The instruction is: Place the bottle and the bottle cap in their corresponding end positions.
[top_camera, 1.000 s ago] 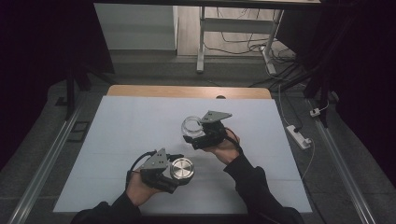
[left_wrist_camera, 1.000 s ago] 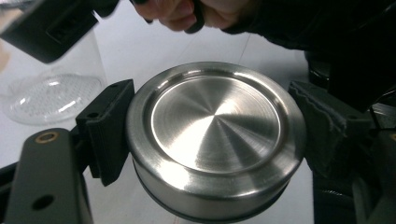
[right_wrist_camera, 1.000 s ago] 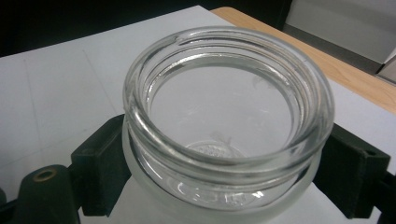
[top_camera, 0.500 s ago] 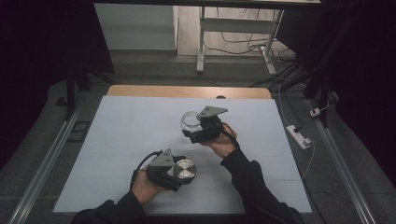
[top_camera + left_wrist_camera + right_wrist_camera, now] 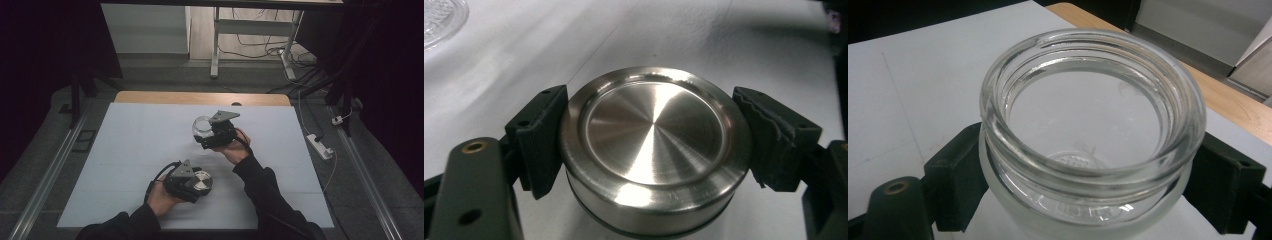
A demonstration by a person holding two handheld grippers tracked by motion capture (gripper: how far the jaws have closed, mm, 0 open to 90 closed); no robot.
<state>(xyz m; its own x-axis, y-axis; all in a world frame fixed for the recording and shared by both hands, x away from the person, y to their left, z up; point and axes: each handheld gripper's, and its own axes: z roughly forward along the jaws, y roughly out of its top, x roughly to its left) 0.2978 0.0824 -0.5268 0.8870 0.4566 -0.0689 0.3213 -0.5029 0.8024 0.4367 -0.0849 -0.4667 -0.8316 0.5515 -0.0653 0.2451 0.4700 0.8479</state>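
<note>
Gripping a steel lid [image 5: 654, 150] by its rim, the left claw [image 5: 651, 145] is seen in the left gripper view with one black jaw pressed against each side of the lid. The lid's brushed top faces the camera, and a dark band runs along its lower edge. In the high view the left claw [image 5: 192, 182] and the lid [image 5: 202, 181] are held low over the near part of the desk [image 5: 130, 150], with the person's left hand [image 5: 160, 197] behind them.

The right claw [image 5: 1088, 165] is closed on a glass jar [image 5: 1090, 130], the jaws being set against the jar's body just below its threaded neck. The jar's mouth is open and turned toward the camera, and moulded marks are visible on its base through the glass. In the high view the right claw [image 5: 212, 135] is held by the right hand [image 5: 235, 147] farther up the desk, with the jar [image 5: 201, 127] at its far-left end.

The two claws are kept apart, the jar lying beyond and slightly to the right of the lid. The desk is covered by a white sheet, and a wooden edge [image 5: 200, 98] is exposed at its far side. A power strip [image 5: 320, 146] lies on the floor to the right.
</note>
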